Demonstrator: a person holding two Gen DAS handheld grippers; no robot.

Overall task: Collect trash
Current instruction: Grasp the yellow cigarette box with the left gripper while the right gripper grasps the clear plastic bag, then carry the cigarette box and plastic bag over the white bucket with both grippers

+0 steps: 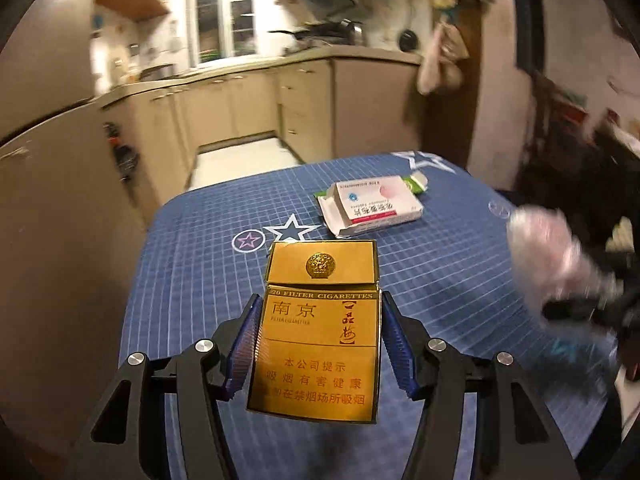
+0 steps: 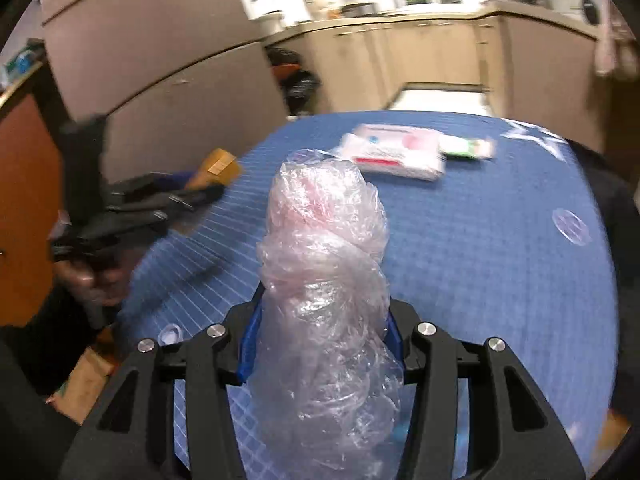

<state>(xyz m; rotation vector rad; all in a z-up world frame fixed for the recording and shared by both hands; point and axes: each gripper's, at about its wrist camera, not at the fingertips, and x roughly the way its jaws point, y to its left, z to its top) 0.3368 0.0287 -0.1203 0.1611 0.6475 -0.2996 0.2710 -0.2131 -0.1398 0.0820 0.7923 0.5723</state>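
Surface (image 1: pixel 208 240): blue grid cloth, kitchen behind.
Left hand-held gripper (image 1: pixel 316 344): clamped on gold pack (image 1: pixel 316 344), long axis pointing away.
Right hand-held gripper (image 2: pixel 320 336): squeezing plastic wad (image 2: pixel 324 280).
Leftover: white box (image 1: pixel 372 204) dead ahead, right one nearer-ish.

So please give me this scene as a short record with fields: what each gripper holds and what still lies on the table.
left gripper: shut on gold cigarette pack, lid flipped open
right gripper: shut on crumpled clear plastic bag
table cover: blue cloth with white grid and stars
on table: white and pink carton, end flap open; green and white packet just behind it
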